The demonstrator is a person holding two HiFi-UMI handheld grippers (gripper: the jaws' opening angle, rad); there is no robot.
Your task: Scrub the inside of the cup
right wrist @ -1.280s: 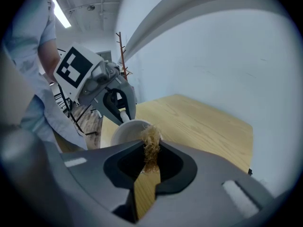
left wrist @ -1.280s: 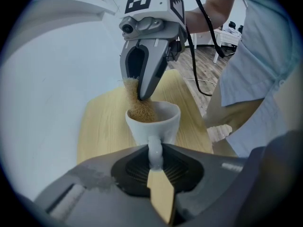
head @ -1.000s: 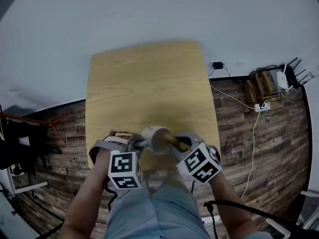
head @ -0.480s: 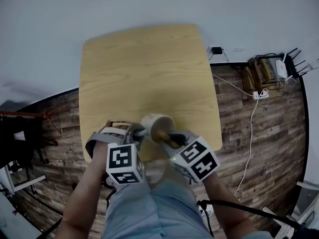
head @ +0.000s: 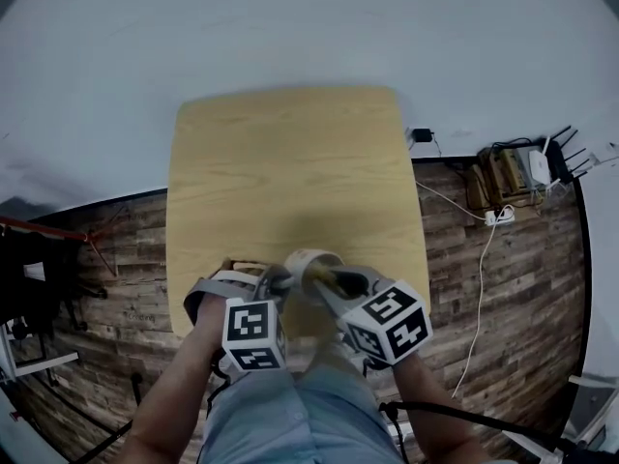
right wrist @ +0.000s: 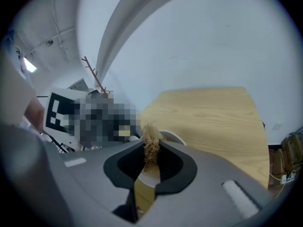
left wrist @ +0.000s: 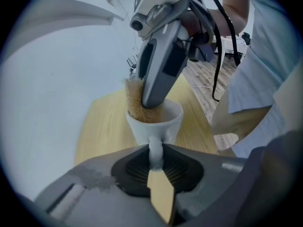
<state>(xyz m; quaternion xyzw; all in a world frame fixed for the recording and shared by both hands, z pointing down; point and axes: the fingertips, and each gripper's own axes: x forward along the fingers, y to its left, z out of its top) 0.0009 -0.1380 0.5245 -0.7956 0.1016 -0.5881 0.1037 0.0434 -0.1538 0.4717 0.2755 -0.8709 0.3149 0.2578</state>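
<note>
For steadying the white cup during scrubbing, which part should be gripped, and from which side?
Its loop handle, from the handle side, as the left gripper does now: it juts out, thin enough to pinch, and leaves the cup mouth free for the fibrous scrubber in the right gripper.

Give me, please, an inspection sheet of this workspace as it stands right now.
Surface: light wooden table; nothing on it apart from the work at its near edge.
Job's things: white cup; brown fibre scrubber dipping into its mouth.
Clutter: nothing seen.
Grippers: left gripper, fingers closed on the cup's handle; right gripper, fingers closed on the scrubber.
Cables: white cable running over the floor from a power strip; black cable by the person's right arm.
Surroundings: wood-plank floor; pale wall; antenna box on the floor.
</note>
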